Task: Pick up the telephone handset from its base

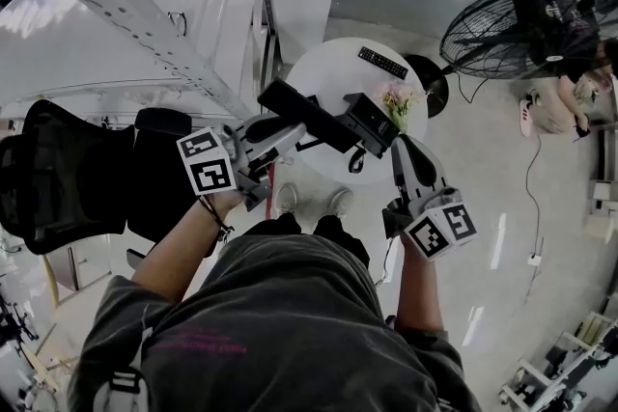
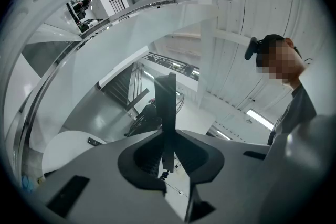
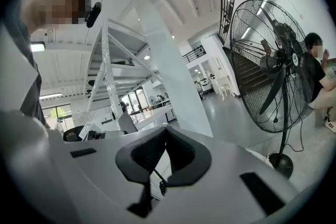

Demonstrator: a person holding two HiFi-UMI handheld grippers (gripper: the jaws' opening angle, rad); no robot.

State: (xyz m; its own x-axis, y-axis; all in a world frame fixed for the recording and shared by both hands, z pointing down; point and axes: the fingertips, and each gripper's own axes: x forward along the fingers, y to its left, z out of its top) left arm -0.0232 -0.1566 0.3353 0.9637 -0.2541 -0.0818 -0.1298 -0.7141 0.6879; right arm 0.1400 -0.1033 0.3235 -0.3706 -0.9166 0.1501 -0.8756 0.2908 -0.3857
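Observation:
The black telephone handset (image 1: pixel 301 114) hangs in the air over the near side of the round white table (image 1: pixel 328 72), with my left gripper (image 1: pixel 283 129) shut on it. In the left gripper view the handset (image 2: pixel 168 107) stands edge-on as a dark bar between the pads. The black base (image 1: pixel 373 123) rests at the table's near edge, and its coiled cord (image 1: pixel 357 161) loops below. My right gripper (image 1: pixel 398 146) sits just right of the base, its jaws (image 3: pixel 166 131) closed tip to tip with nothing between them; only the cord (image 3: pixel 159 184) shows through the gap.
A remote (image 1: pixel 383 62) and a small bunch of flowers (image 1: pixel 398 101) lie on the table. A big floor fan (image 1: pixel 512 24) stands to the right, with a seated person (image 1: pixel 579 92) beside it. A black office chair (image 1: pixel 58 174) and a white metal truss (image 1: pixel 126 14) are on the left.

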